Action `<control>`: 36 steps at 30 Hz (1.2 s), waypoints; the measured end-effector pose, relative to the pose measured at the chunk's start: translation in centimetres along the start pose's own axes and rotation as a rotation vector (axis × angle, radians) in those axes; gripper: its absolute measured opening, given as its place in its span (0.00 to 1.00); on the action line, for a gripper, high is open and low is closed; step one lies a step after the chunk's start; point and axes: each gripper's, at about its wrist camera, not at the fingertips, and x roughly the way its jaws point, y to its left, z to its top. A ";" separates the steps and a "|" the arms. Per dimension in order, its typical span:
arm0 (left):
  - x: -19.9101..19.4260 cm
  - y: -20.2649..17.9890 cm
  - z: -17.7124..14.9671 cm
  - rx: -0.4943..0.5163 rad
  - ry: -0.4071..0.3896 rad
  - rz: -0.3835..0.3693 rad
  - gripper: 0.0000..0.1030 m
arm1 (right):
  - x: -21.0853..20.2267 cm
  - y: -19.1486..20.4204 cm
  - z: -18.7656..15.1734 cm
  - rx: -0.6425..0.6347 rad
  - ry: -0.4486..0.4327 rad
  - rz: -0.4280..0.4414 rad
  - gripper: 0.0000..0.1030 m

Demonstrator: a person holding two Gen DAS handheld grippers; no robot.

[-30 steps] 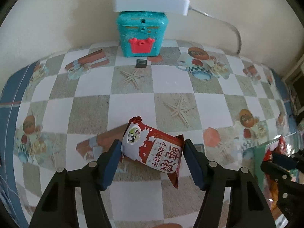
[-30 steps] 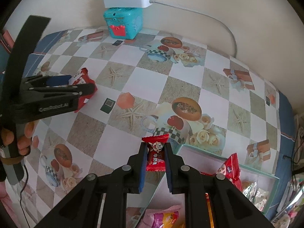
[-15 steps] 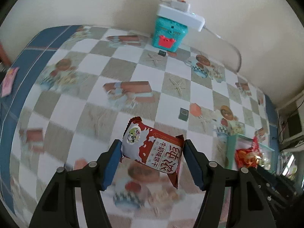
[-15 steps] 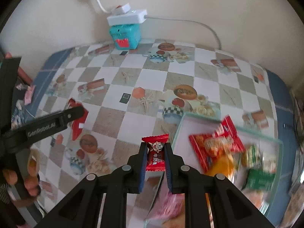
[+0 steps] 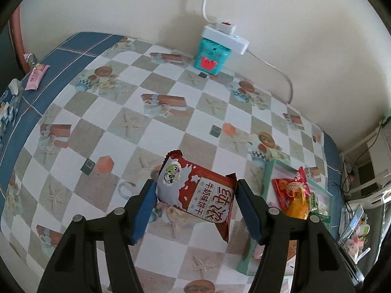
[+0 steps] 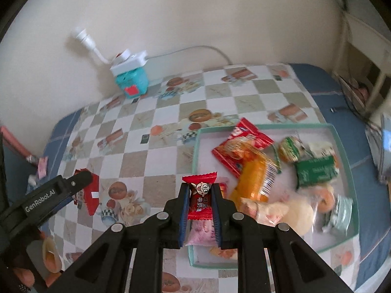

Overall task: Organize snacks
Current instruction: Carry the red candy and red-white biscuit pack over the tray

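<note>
The milk biscuit packet (image 5: pixel 198 194), red and white, was clamped across its width between the blue pads of the left claw (image 5: pixel 196 202) and held clear above the bench (image 5: pixel 117 112), short of the tray (image 6: pixel 342 146). The small red candy (image 6: pixel 200 200) was pinched upright in the right claw (image 6: pixel 200 205), its jaws closed tight on the wrapper, positioned over the near left corner of the tray.

Progress, as judged: the teal-rimmed tray already held a heap of snacks, among them a red packet (image 6: pixel 240 151), an orange packet (image 6: pixel 254 180), a green packet (image 6: pixel 315 171) and a pink packet (image 6: pixel 202 232) directly below the candy. Both held items remained undelivered. A pink wrapper (image 5: pixel 36 77) lay on the blue border at the far left of the bench, well apart from the tray, and probably remains to be collected. The task appeared well advanced but not complete.

Elsewhere, a teal box (image 5: pixel 212 56) with a white power strip (image 5: pixel 226 37) on top stood against the wall.

Changes against the frames half a second earlier: both claws had the same grip on the same items. The left camera showed the tray nearer and more of it. The right claw had moved from beside the tray's left rim to over its interior, with the tray contents more fully in view.
</note>
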 end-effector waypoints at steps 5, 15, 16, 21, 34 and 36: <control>0.4 -2.1 -0.4 0.050 -0.007 -0.026 0.66 | -0.1 -3.6 0.1 0.078 -0.029 -0.063 0.18; 0.7 -10.9 -2.9 0.258 0.012 -0.153 0.66 | -1.2 -11.9 0.3 0.246 -0.069 -0.147 0.18; 0.8 -11.5 -3.0 0.271 0.014 -0.163 0.66 | -1.2 -12.8 0.2 0.266 -0.067 -0.153 0.18; 1.8 -14.9 -3.8 0.338 0.020 -0.188 0.66 | -1.3 -15.4 -0.1 0.317 -0.072 -0.174 0.18; 6.2 -17.4 -4.1 0.343 0.079 -0.226 0.66 | 2.0 -15.5 -0.3 0.302 -0.036 -0.125 0.18; 6.8 -17.4 -4.0 0.334 0.087 -0.224 0.66 | 2.4 -15.1 -0.2 0.292 -0.035 -0.120 0.18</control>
